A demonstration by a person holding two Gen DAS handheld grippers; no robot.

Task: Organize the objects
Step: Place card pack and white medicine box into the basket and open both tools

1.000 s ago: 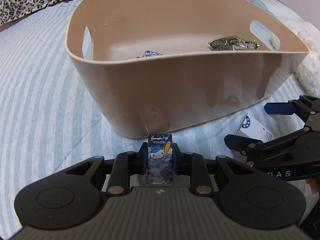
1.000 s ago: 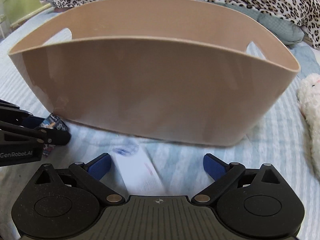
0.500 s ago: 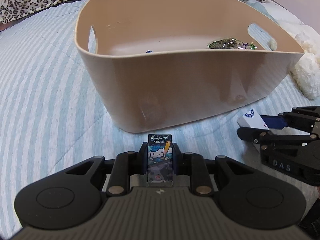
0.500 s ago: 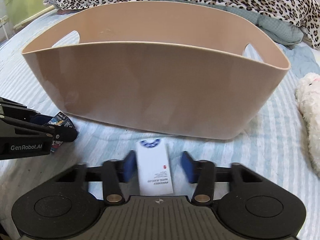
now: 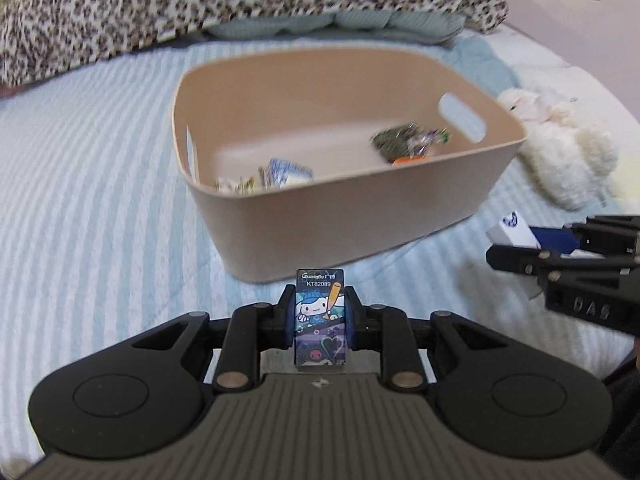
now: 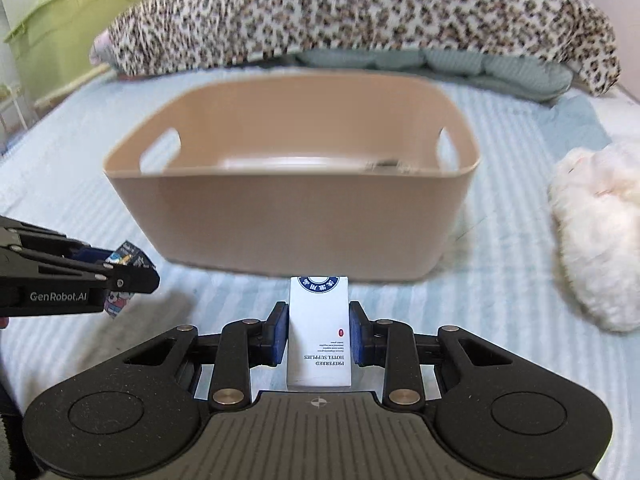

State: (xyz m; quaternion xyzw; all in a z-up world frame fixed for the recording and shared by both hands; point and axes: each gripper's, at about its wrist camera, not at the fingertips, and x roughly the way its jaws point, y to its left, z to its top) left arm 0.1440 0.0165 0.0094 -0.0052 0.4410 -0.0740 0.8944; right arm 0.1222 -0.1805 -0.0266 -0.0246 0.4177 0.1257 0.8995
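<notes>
A tan plastic bin point(image 5: 360, 216) with handle holes stands on the striped bed; it also shows in the right wrist view point(image 6: 296, 220). Several small packets point(image 5: 408, 142) lie inside it. My left gripper point(image 5: 320, 316) is shut on a small cartoon-printed box point(image 5: 320, 312), held above the bed short of the bin's near wall. My right gripper point(image 6: 318, 334) is shut on a white hotel-supplies box point(image 6: 319, 332), also raised in front of the bin. Each gripper shows in the other's view, the right one point(image 5: 532, 240) and the left one point(image 6: 128, 268).
A white plush toy point(image 6: 600, 232) lies right of the bin. A leopard-print blanket point(image 6: 360, 16) and teal pillows point(image 6: 440, 60) lie behind it. A green storage box point(image 6: 72, 28) stands at the far left. The light blue striped bedspread point(image 5: 88, 200) surrounds the bin.
My right gripper closed on the white box and lifted it. Both grippers rose and drew back, so the bin looks smaller and its inside shows.
</notes>
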